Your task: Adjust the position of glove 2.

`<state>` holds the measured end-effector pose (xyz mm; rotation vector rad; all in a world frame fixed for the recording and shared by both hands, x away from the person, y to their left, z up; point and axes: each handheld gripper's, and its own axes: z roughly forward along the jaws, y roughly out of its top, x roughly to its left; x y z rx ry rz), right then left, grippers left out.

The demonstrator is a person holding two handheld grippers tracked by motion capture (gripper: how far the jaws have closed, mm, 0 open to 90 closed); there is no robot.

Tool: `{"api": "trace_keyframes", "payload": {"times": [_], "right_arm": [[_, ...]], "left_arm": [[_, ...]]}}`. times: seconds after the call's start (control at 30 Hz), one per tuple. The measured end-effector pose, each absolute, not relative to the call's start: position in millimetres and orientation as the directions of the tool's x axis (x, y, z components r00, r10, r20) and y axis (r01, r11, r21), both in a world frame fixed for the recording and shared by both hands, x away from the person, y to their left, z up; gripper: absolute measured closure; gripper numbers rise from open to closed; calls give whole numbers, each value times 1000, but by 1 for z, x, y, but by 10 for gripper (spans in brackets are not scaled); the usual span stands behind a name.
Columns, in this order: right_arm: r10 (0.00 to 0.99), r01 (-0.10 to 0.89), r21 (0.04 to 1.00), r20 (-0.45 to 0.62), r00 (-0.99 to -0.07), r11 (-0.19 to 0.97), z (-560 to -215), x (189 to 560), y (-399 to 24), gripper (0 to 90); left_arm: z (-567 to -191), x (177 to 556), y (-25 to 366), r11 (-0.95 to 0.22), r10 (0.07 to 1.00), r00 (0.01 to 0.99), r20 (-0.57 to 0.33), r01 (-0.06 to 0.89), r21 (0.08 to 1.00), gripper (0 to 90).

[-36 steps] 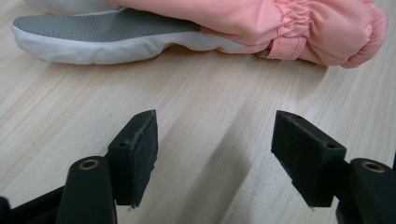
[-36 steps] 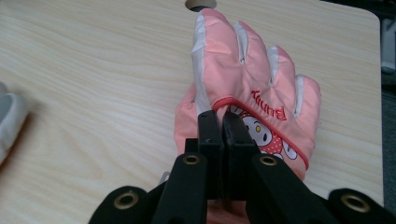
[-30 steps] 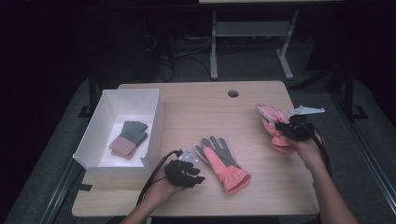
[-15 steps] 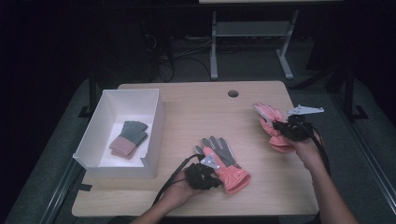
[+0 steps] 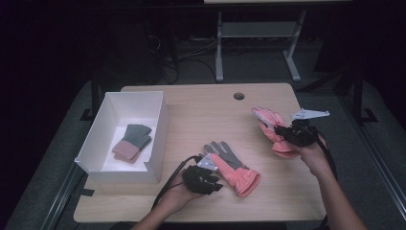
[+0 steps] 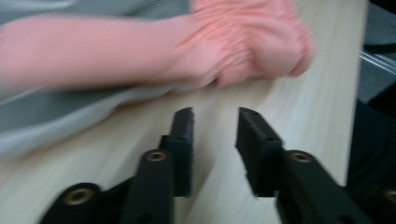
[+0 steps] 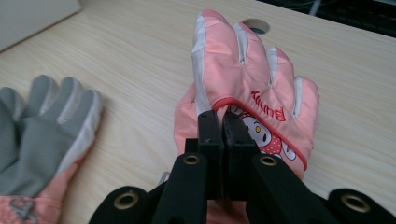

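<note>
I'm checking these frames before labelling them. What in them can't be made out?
- Left gripper view: the glove by the open left gripper is motion-blurred; its print is unreadable.
- Right gripper view: the pink glove has its cuff hidden behind the right gripper pinching it.
- High view: the folded items in the white box are too small to identify.

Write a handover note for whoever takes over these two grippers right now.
Right gripper: shut on the pink glove, held at the table's right side.
Left gripper: jaws just opened, nothing between them, beside the cuff of the grey-palmed glove lying mid-table.
White box on the left holds a folded pair of gloves.
Left, probably: grip the grey-palmed glove, pair it with the pink one, box them.
</note>
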<state>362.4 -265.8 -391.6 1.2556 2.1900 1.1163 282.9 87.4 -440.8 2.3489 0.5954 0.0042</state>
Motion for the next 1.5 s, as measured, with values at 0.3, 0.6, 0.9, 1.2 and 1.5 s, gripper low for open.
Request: {"api": "trace_keyframes", "payload": {"times": [0.3,0.6,0.9,1.2,1.5], "right_arm": [[792,525,781,66,-607,337,-387,352,-241,879],[709,476,783,65,-702,399,-377,335,-216,879],[621,436,780,79,-780,449,-371,321,-191,879],[577,423,770,88,-812,477,-373,310,-167,879],[539,394,757,65,-840,522,-378,303,-143,879]], "left_arm": [[-446,281,123,-604,502,850,-159,476,639,363],[-447,279,126,-599,533,836,-131,482,640,260],[-447,280,128,-593,542,832,-120,479,647,228],[-446,281,131,-581,552,824,-129,491,649,228],[-447,281,131,-584,550,825,-127,489,648,229]]}}
